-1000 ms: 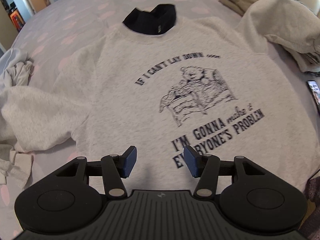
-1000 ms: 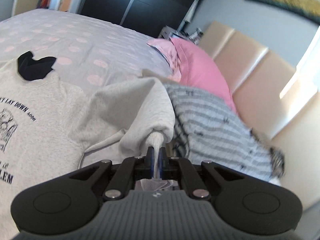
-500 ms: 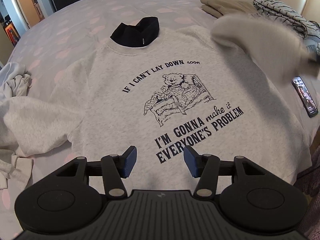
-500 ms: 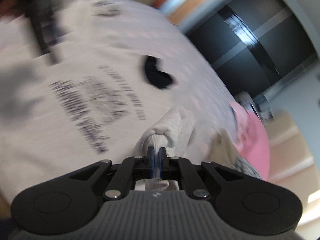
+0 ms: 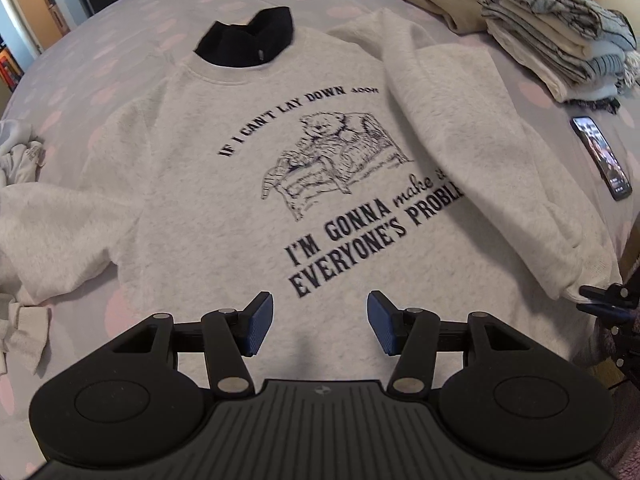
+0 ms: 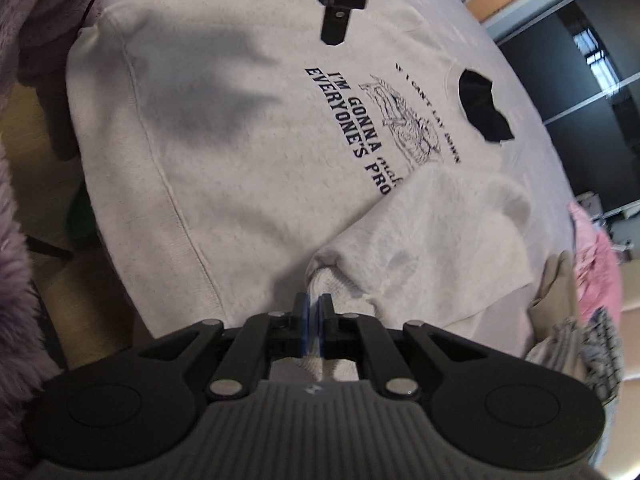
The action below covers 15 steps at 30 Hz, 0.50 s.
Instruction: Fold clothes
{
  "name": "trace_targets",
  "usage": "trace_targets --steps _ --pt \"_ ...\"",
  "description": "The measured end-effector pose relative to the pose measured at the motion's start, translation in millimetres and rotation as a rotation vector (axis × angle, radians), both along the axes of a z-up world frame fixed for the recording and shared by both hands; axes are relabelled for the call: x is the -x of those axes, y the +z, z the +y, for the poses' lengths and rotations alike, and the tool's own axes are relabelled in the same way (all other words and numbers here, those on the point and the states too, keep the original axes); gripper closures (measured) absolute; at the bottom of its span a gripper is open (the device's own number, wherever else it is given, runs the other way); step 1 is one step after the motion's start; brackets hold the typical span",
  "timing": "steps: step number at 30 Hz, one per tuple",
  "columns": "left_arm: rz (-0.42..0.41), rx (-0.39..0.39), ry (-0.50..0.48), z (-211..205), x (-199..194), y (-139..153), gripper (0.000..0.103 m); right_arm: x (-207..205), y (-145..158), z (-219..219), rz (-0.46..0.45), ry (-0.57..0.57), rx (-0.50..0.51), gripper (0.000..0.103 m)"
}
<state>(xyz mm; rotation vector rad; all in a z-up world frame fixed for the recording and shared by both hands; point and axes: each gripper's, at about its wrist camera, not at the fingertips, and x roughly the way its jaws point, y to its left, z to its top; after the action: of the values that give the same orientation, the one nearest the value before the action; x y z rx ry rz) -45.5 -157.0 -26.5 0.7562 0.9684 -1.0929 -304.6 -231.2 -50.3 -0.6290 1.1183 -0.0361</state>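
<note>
Sweatshirt [image 5: 256,184] first: you have the pale grey one lying face up on the dotted bedspread [image 5: 120,40], its printed chest toward you and the dark collar [image 5: 246,38] up at 12 o'clock in your left wrist view. Your right gripper [image 6: 314,312] has its blue pads pressed together on the ribbed cuff [image 6: 324,284] of the sleeve [image 5: 472,152], which lies diagonally over the chest from 1 toward 4 o'clock, covering the end of the lettering. Your left gripper [image 5: 320,320] hangs over the hem at 6 o'clock with its fingers [image 5: 260,322] spread and nothing between them. The other sleeve [image 5: 56,228] sprawls out at 9 o'clock. At 2 o'clock sits a stack of folded clothes [image 5: 560,40], with a phone [image 5: 602,158] lying just below it at 3 o'clock.
</note>
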Motion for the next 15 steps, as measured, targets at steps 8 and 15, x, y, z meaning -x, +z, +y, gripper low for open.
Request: trace_targets --steps 8,15 --pt "0.065 0.052 -0.025 -8.7 25.6 -1.9 0.053 8.8 24.7 -29.2 -0.068 -0.117 -0.145 0.08" --pt "0.162 0.144 -0.043 -21.7 57.3 7.5 0.053 26.9 28.3 -48.5 -0.094 -0.264 -0.243 0.075"
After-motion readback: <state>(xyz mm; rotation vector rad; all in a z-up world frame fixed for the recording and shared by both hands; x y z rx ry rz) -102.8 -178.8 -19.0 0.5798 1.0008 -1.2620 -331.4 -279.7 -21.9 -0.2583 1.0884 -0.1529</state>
